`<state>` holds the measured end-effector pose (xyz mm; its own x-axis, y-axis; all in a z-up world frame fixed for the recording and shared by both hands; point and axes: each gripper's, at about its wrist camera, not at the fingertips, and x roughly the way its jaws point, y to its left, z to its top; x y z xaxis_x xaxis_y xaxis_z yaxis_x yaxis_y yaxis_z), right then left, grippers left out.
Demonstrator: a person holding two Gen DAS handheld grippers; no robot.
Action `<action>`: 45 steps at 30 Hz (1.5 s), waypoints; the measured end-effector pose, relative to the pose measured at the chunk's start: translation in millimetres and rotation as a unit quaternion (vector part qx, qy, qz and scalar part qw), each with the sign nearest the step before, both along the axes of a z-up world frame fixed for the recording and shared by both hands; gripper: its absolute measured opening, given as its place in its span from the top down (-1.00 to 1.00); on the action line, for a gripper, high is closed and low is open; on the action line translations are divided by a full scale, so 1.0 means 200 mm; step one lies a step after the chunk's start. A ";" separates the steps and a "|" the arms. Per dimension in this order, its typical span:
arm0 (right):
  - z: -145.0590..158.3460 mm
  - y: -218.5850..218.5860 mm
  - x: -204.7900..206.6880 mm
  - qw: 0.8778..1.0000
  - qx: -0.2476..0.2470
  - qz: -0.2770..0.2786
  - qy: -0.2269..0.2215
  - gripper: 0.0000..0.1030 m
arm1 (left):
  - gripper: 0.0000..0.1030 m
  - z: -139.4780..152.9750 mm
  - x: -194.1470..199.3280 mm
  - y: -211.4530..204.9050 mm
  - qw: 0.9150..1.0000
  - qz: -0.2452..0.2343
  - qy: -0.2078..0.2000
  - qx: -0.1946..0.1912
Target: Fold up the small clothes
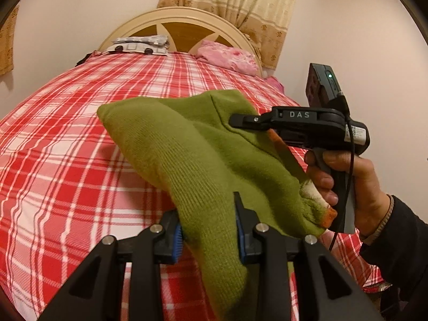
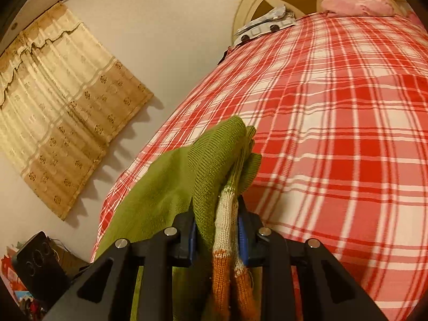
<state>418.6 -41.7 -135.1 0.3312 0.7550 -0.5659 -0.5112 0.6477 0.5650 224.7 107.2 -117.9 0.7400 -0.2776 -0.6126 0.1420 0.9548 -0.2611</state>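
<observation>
A small green knitted garment [image 1: 187,144] with a white and orange striped cuff [image 1: 321,206] hangs in the air above the bed. My left gripper [image 1: 208,230] is shut on its lower green edge. My right gripper [image 1: 240,120] shows in the left wrist view at the right, held by a hand, shut on the garment's upper part. In the right wrist view my right gripper [image 2: 216,230] is shut on bunched green knit [image 2: 214,157] and the striped cuff [image 2: 224,240]. The cloth stretches between both grippers.
The bed with a red and white plaid sheet [image 1: 67,160] lies under the garment. A pink pillow [image 1: 227,56] and a patterned folded cloth [image 1: 139,44] lie by the headboard [image 1: 184,18]. A curtain [image 2: 53,107] hangs on the left wall. A dark device [image 2: 37,267] sits beside the bed.
</observation>
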 end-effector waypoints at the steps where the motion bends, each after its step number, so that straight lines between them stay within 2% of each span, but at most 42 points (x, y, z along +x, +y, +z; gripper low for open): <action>1: 0.00 0.02 0.00 1.000 0.000 0.003 0.000 0.52 | 0.39 0.00 -0.01 0.01 1.000 0.003 -0.001 0.000; 11: 0.01 0.20 -0.04 0.999 0.001 0.034 -0.001 0.52 | 0.39 0.00 -0.08 0.11 1.000 0.028 -0.006 0.002; 27: -0.08 0.41 -0.06 0.998 -0.011 0.069 0.012 0.52 | 0.39 -0.06 -0.20 0.23 0.999 0.053 0.005 0.000; 37: -0.17 0.51 -0.07 0.995 -0.021 0.090 0.027 0.52 | 0.38 -0.17 -0.25 0.29 0.997 0.065 0.030 -0.001; 45: -0.22 0.52 -0.04 0.995 -0.026 0.087 0.037 0.52 | 0.37 -0.24 -0.25 0.31 0.997 0.067 0.040 -0.013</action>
<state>411.2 63.0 -178.8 0.1532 0.7669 -0.6233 -0.5764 0.5816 0.5740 173.8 169.5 -165.3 0.7205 -0.1964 -0.6650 -0.0081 0.9566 -0.2913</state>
